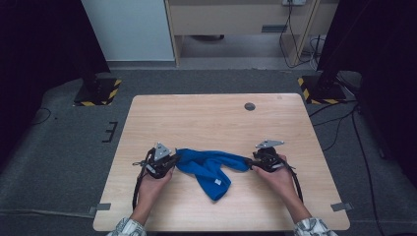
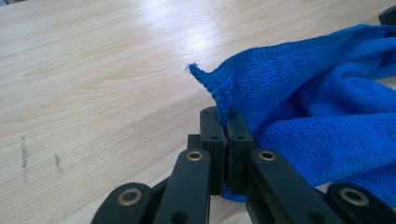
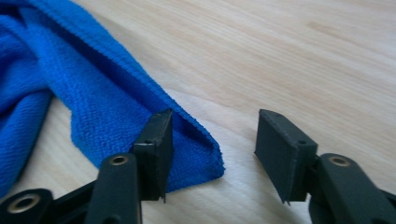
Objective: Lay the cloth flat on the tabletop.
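Observation:
A blue microfibre cloth (image 1: pixel 211 168) lies bunched across the middle of the wooden table (image 1: pixel 211 115), one end hanging toward the front edge. My left gripper (image 1: pixel 167 162) is shut on the cloth's left corner; in the left gripper view the hem (image 2: pixel 212 84) pokes up from between the closed jaws (image 2: pixel 226 126). My right gripper (image 1: pixel 253 163) stands open at the cloth's right end. In the right gripper view the cloth's corner (image 3: pixel 196 154) lies on the table between the jaws, close against the left one, with a wide gap to the right one.
A small round grey grommet (image 1: pixel 250 106) sits in the table near the far edge. Tape strips (image 1: pixel 100 207) mark the front corners. Black stands with yellow-black striped bases (image 1: pixel 98 91) stand on the floor beyond both far corners.

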`<state>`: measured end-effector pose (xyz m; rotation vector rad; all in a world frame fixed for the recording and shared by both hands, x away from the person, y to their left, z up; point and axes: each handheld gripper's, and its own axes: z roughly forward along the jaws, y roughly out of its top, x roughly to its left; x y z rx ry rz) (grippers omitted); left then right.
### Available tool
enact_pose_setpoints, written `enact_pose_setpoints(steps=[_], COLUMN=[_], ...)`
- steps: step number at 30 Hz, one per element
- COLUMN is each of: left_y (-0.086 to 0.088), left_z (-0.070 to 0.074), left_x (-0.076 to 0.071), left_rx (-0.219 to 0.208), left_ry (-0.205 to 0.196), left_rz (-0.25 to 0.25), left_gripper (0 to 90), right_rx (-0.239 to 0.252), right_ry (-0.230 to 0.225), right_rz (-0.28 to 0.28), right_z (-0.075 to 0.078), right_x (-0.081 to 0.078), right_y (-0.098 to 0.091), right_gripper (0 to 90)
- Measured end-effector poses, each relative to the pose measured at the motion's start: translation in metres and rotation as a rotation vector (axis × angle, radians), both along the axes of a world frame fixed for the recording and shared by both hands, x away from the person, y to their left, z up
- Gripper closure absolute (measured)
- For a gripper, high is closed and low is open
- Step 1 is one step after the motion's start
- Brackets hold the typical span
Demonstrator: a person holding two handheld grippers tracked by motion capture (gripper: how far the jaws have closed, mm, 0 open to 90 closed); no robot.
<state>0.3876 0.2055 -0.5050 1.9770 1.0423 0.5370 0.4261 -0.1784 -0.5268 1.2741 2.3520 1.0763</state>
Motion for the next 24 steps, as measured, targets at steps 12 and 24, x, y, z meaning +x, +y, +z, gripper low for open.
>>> enact_pose_setpoints(steps=[12, 24], left_y=[0.005, 0.012], left_z=[-0.001, 0.001], left_x=[0.002, 0.003], left_rx=[-0.003, -0.016], left_ry=[0.015, 0.009], left_rz=[0.028, 0.054], left_gripper=[88.5, 88.8], right_rx=[-0.084, -0.059], right_ry=[-0.026, -0.013], right_rz=[0.051, 0.073], right_z=[0.0, 0.0], right_x=[-0.012, -0.011], right_y=[0.012, 0.008], right_gripper=[73.5, 83.8])
